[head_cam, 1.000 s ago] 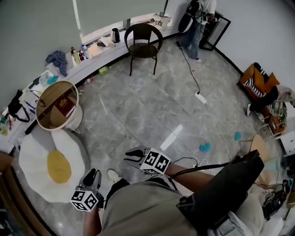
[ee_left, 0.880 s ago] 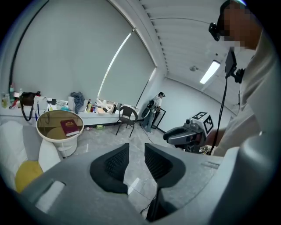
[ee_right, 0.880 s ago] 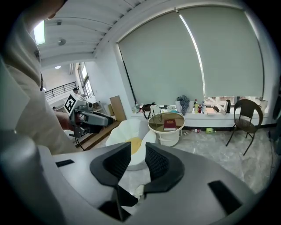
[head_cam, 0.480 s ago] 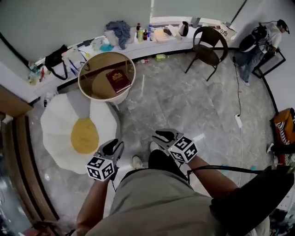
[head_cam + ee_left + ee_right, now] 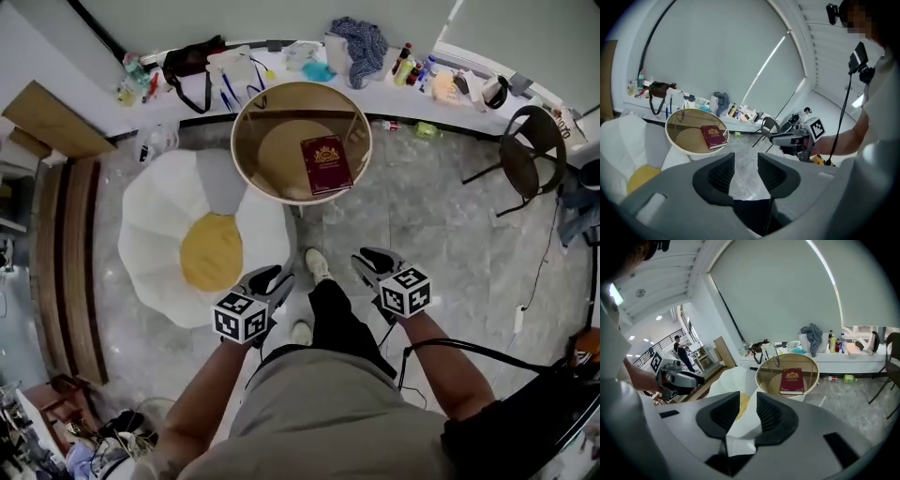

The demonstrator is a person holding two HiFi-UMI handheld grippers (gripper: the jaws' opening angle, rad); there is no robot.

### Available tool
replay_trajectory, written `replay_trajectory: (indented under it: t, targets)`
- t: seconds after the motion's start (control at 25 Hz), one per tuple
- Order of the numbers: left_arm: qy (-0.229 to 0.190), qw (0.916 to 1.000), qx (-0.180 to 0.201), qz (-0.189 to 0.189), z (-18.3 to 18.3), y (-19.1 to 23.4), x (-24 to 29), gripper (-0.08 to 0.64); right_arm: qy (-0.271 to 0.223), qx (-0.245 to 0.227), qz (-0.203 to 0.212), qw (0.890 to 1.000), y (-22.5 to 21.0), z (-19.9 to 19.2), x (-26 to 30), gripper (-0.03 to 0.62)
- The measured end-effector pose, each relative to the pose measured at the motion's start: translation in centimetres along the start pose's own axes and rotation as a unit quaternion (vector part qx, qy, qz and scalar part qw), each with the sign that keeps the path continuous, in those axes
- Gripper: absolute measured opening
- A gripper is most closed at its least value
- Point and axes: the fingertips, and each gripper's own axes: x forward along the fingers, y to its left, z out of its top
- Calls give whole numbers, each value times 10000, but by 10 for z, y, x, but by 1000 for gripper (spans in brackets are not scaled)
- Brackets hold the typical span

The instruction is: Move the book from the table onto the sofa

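A dark red book (image 5: 326,164) with a gold emblem lies flat on the round glass table (image 5: 246,165). The white flower-shaped sofa (image 5: 150,225) with a yellow centre sits on the floor just left of the table. My left gripper (image 5: 275,276) hangs over the floor near the sofa's edge, its jaws opening with nothing between them. My right gripper (image 5: 367,257) stands open and holds nothing, short of the table. The left gripper view shows the book (image 5: 713,136) and the right gripper (image 5: 774,138) past my own gripper (image 5: 746,168). The right gripper view shows the book (image 5: 791,380) beyond my own gripper (image 5: 747,412).
A long counter (image 5: 281,70) behind the table carries a black bag, a blue cloth, bottles and clutter. A dark chair (image 5: 527,150) stands at the right. Wooden boards (image 5: 70,244) line the left wall. A cable (image 5: 525,309) runs over the marble floor.
The view has swung round, so the table and sofa now lie straight ahead instead of off to the left. Both grippers have come forward toward the table.
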Motion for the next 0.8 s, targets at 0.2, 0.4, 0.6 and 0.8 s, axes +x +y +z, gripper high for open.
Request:
replay_trajectory:
  t: [0.2,0.4,0.6,0.8]
  targets:
    - [202,9983,-522,145,33,66,89,150,265,407,35,9988,-109,28,86,116]
    - [430,9948,-877,274,43,133,178,169,543,757,-16,9957,-205,28,165,136]
    - [738,9906,-1108,323,27,194,262,192,728,993,-38,9924,-278,14,236,151]
    - [946,9862,-1316,330,15,245,329,206,850,1241,-69,9886,-331,-2,296,170]
